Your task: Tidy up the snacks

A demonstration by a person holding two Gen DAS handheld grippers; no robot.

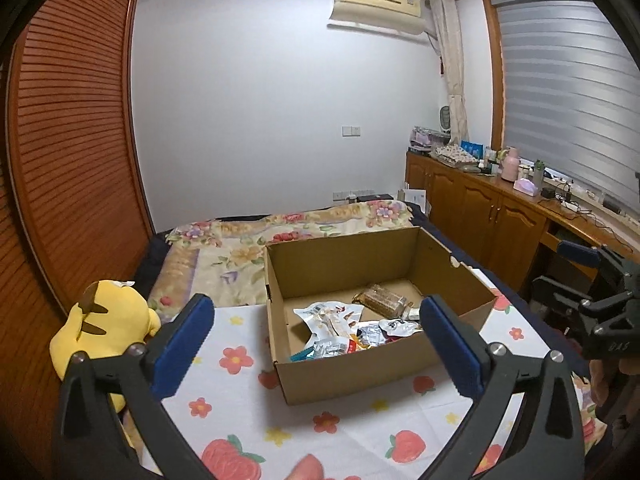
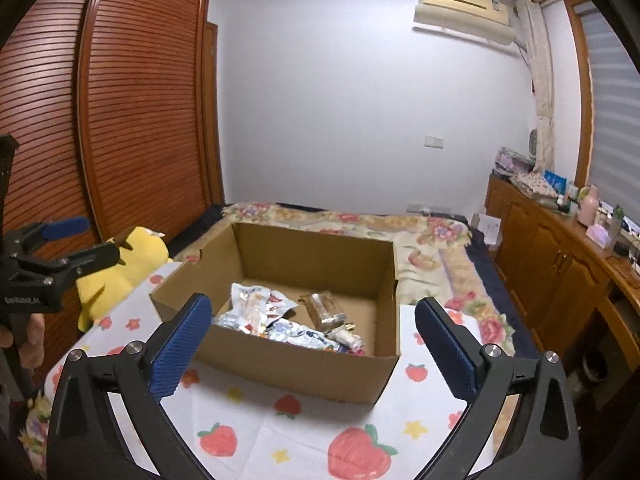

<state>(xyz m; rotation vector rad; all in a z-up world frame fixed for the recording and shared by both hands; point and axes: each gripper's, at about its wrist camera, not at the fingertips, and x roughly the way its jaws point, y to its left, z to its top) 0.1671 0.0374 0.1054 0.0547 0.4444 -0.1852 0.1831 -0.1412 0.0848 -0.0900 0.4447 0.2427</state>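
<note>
An open cardboard box (image 1: 360,376) stands on a white cloth printed with strawberries (image 1: 240,420). Inside lie several snacks: a white packet (image 1: 328,316), a clear pack of brown biscuits (image 1: 384,300) and silver packets (image 1: 384,330). My left gripper (image 1: 316,308) hangs open in front of and above the box, with nothing between its blue pads. My right gripper (image 2: 314,304) is also open and empty, facing the same box (image 2: 288,368) from the other side. There the white packet (image 2: 256,300) and the biscuit pack (image 2: 326,306) show. Each gripper appears at the edge of the other's view.
A yellow plush toy (image 1: 104,320) sits left of the box against a louvered wooden wardrobe (image 1: 68,140). Behind the box lies a bed with a floral quilt (image 1: 248,248). A wooden cabinet (image 1: 480,208) with small items runs along the right under the window. A person's finger (image 1: 308,468) shows at the bottom.
</note>
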